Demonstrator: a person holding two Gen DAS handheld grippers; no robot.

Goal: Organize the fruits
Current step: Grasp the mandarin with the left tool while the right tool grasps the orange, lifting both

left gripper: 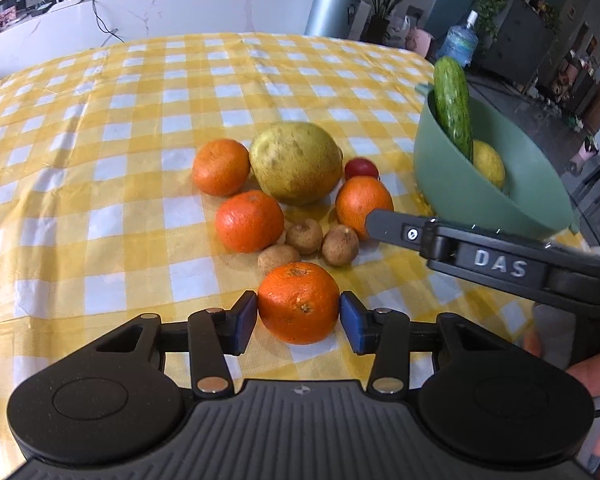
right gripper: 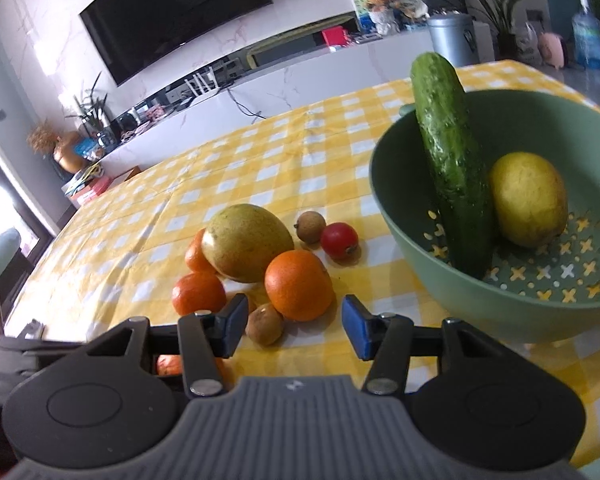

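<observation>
Left claw (left gripper: 299,317) pinches orange (left gripper: 298,302); bowl (right gripper: 396,208) holds cucumber (right gripper: 450,168), lemon (right gripper: 530,198).

- Nearest orange (left gripper: 298,302): upright on the checked surface (left gripper: 100,120), between the blue pads of my left hand-held gripper (left gripper: 299,320).
- Green colander (right gripper: 480,304): holds a leaning cucumber (right gripper: 452,168) and a lemon (right gripper: 529,199).
- Loose cluster: pomelo-like fruit (left gripper: 296,162), three oranges, small brown fruits, one red fruit (left gripper: 361,168).

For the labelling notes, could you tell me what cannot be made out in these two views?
- Left gripper: whether its pads press the nearest orange or just flank it, left view.
- Green bowl: near rim hides its floor, left view.
- Cucumber: motion-blurred, right view.
- Orange under the right gripper: mostly hidden by its linkage.
</observation>
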